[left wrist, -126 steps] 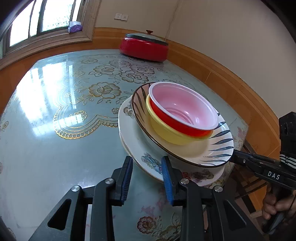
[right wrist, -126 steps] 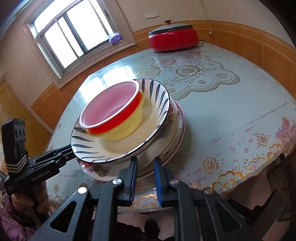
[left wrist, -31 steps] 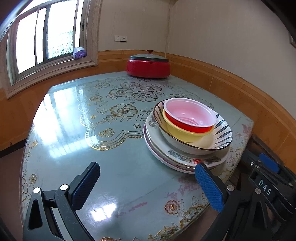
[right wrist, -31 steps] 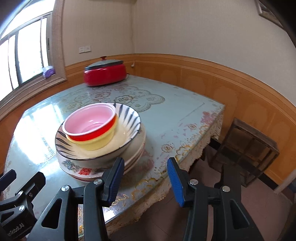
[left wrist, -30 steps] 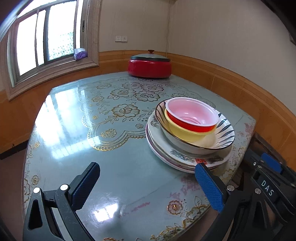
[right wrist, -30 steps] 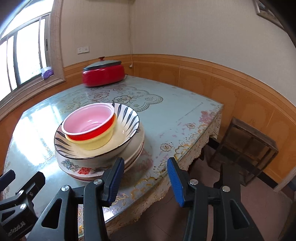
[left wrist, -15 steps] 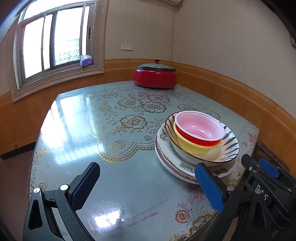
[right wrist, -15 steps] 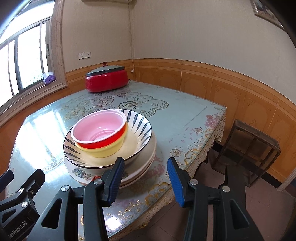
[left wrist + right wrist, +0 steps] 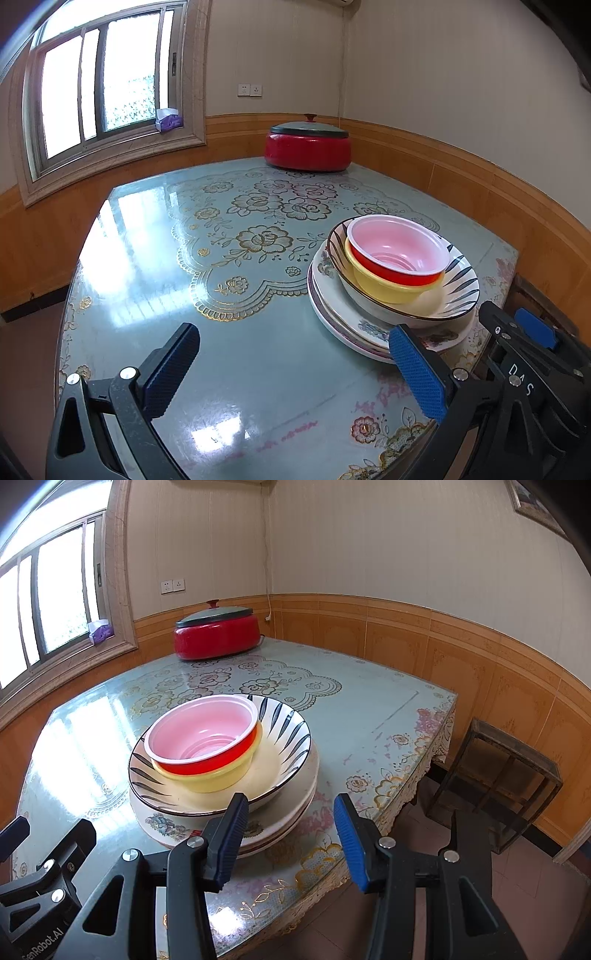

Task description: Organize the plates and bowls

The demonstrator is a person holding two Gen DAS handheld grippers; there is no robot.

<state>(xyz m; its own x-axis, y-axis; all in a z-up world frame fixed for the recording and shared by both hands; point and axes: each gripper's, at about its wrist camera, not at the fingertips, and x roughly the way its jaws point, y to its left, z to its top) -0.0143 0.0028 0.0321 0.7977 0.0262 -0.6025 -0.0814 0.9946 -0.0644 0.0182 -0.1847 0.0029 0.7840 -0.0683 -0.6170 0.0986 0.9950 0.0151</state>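
A stack of dishes sat near the desk's (image 9: 258,369) front right corner: a red bowl (image 9: 397,254) with a pink inside nested in a yellow bowl (image 9: 384,290), both resting off-centre in a striped bowl (image 9: 458,280), which sat on floral plates (image 9: 343,314) lying flat on the desk. In the right wrist view the same stack showed the red bowl (image 9: 207,738) leaning toward the striped bowl's (image 9: 288,731) left rim. The left claw (image 9: 291,373) was spread wide and held nothing, poised above the desk, with the plates just beyond its right pad. The right claw (image 9: 291,840) stood partly spread and empty at the desk's edge, apart from the stack. A red lidded pot (image 9: 307,146) stood at the far side by the wall.
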